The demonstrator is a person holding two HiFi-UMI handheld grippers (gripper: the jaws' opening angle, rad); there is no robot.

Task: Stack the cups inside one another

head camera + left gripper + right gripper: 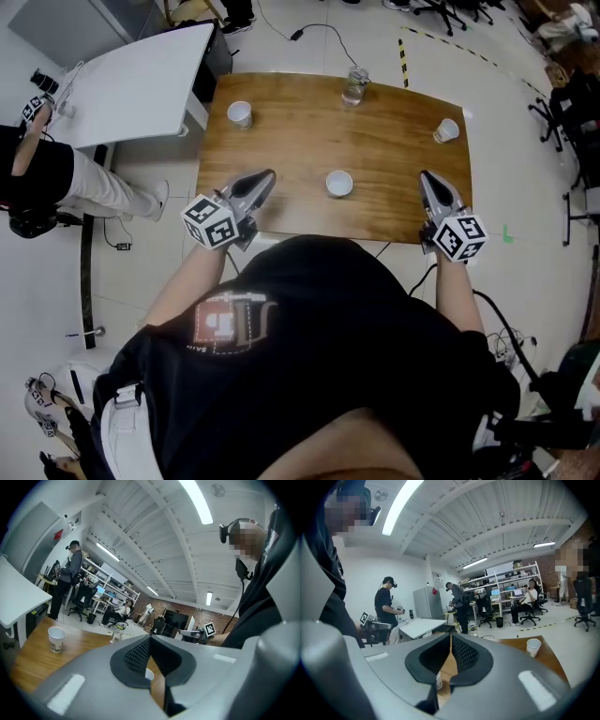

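Hovering at the near edge of the wooden desk [300, 141], both grippers point away from the person and carry nothing. The left gripper [268, 175] is toward the near-left corner and the right gripper [424, 175] toward the near-right corner, well apart from each other.

Three white paper cups stand upright and separate on the desk, none set inside another. The far-left cup [239, 113] is near the far-left corner; the middle cup [338, 184] stands between the two grippers, close to the near edge; the far-right cup [447, 130] sits by the right edge. At the far edge stands what looks like a clear plastic bottle [354, 86], though it is too small to be sure.

In the left gripper view its fingers [138, 657] are clenched, tips pressed together with nothing grasped. The rim of the middle cup [149, 673] shows beyond them through the small opening below the tips, the far-left cup [56, 639] stands off to the left on the desk, and the bottle [118, 632] is farther back.

In the right gripper view its fingers [465, 654] also meet at the tips, clenched on nothing. Part of the middle cup [438, 680] shows through the gap beneath them, and the far-right cup [533, 647] stands to the right near the desk's corner.

A white table [131, 84] stands beside the desk on the left; another person [56, 178] stands next to it.
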